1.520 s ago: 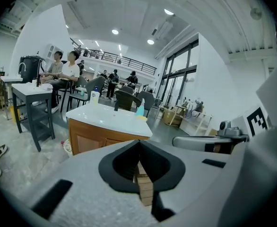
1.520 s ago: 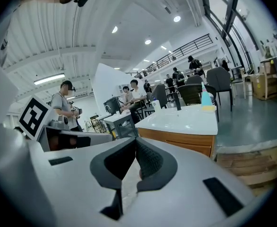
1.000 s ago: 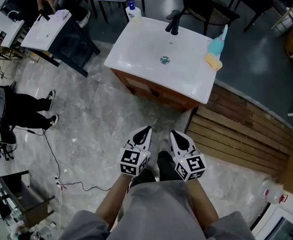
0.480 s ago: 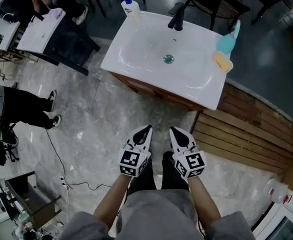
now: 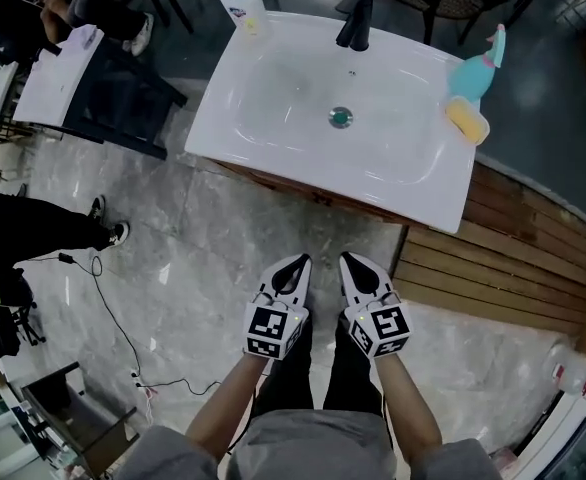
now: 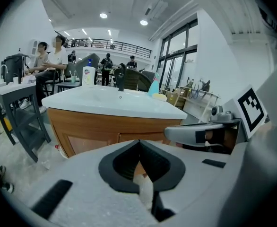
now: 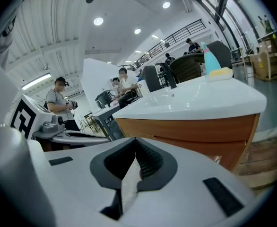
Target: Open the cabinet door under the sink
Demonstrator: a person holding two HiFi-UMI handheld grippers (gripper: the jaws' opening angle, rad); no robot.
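A white sink top (image 5: 273, 108) sits on a wooden cabinet whose front shows as a thin brown strip (image 5: 303, 190) below its near rim. In the left gripper view the cabinet's panelled doors (image 6: 89, 141) face me, closed. My left gripper (image 5: 295, 266) and right gripper (image 5: 351, 264) hang side by side above the stone floor, short of the cabinet and pointing at it. Both are shut with nothing between the jaws, as the left gripper (image 6: 139, 144) and right gripper (image 7: 134, 143) show in their own views. The cabinet (image 7: 200, 134) stands ahead and to the right in the right gripper view.
On the sink stand a black faucet (image 5: 356, 18), a soap bottle (image 5: 241, 3), a teal bottle (image 5: 478, 73) and a yellow sponge (image 5: 467, 120). A wooden plank platform (image 5: 503, 258) lies right. A dark side table (image 5: 93, 78), a person's legs (image 5: 33, 230) and a floor cable (image 5: 103, 308) are left.
The sink has grown larger and nearer in the head view as I closed in on it. Both grippers stay side by side and shut, and now sit lower in the view.
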